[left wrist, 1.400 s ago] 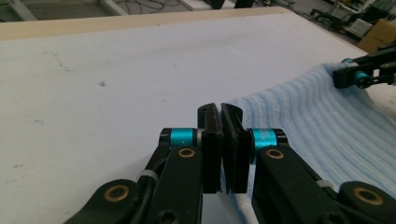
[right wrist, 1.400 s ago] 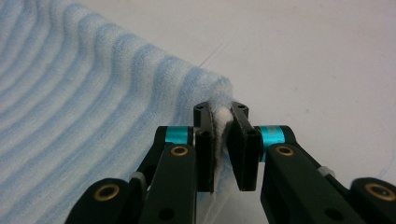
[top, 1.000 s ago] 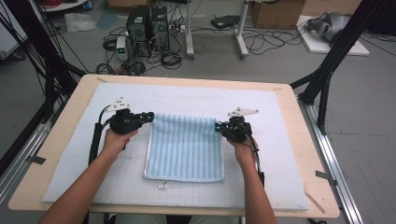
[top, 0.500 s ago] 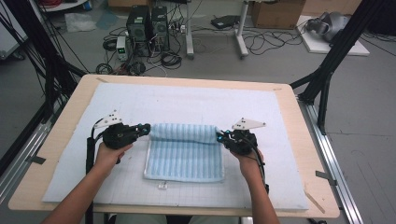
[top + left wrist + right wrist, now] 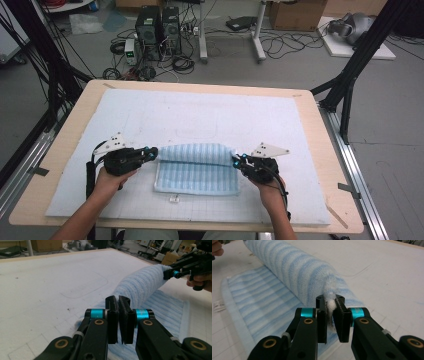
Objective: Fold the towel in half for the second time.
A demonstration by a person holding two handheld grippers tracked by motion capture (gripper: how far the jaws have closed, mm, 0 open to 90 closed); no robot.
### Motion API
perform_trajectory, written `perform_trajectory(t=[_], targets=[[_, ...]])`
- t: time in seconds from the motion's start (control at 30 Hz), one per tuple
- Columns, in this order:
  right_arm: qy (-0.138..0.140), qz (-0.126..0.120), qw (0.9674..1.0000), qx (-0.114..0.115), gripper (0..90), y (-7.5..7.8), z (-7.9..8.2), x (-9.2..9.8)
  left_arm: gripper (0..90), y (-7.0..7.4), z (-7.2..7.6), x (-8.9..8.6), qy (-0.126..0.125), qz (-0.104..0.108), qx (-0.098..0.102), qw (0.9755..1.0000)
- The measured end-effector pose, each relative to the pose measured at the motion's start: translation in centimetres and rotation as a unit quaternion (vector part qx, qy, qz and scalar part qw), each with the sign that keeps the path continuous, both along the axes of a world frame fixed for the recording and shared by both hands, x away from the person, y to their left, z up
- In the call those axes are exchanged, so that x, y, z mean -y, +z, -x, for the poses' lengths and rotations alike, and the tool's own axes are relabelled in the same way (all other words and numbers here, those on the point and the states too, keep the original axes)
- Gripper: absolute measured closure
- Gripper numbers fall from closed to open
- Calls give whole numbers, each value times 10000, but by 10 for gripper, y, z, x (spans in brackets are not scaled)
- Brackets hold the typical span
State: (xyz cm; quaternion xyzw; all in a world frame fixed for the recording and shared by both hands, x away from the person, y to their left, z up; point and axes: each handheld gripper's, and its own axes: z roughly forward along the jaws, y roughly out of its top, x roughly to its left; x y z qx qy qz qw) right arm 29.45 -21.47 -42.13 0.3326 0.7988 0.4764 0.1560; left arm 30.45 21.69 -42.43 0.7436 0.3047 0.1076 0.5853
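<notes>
Two claws fold a striped towel (image 5: 197, 170) on the table (image 5: 65, 145).
Left claw (image 5: 151, 152) and right claw (image 5: 235, 161) each pinch a raised towel corner near the front edge.

Your high view looks forward and down from above your side of the table (image 5: 65, 150), taking in the whole white mat (image 5: 200, 120) and the floor beyond. Each gripper view sits low and close behind its own jaws, facing inward along the striped towel (image 5: 142, 285) — toward the opposite hand. All three share that towel (image 5: 294, 272) and the mat around it.
</notes>
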Motion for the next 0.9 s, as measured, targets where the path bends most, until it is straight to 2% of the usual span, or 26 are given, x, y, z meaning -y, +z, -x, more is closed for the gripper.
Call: perform_trajectory(t=[0.1,0.23,0.4,0.5,0.6,0.63,0.67,0.7,0.73,0.77,0.83,0.9], targets=[[59,93,9999,-6,824,-3,7,1,853,-5,8,0,-44,-80,-59,9999],[85,31,10000,16,828,-2,16,6,850,-7,18,-1,-217,-208,-129,9995],[201,145,9997,44,835,-2,30,4,851,-6,27,-5,-358,-239,-125,9990],[225,148,9996,-16,835,-2,34,5,852,-8,31,-6,-433,-245,-203,9986],[226,294,9993,-60,832,-3,38,5,841,-9,33,-7,-551,-212,-281,9979],[203,326,9992,-84,812,-4,39,6,812,-9,33,-7,-555,-157,-291,9979],[174,312,9993,-101,747,-4,40,7,724,-7,32,-8,-468,-66,-344,9983],[70,199,9996,-174,633,-3,40,9,606,-5,30,-9,-378,33,-390,9985],[-98,21,9997,-241,583,-1,39,12,539,-3,28,-11,-264,123,-380,9989],[-169,-174,9993,-269,546,2,38,15,531,0,25,-14,-145,185,-323,9992],[-415,-337,9985,-79,475,9,37,17,528,5,18,-16,93,290,-293,9991],[-559,-491,9972,0,461,14,34,16,528,9,11,-14,197,364,-267,9988]])
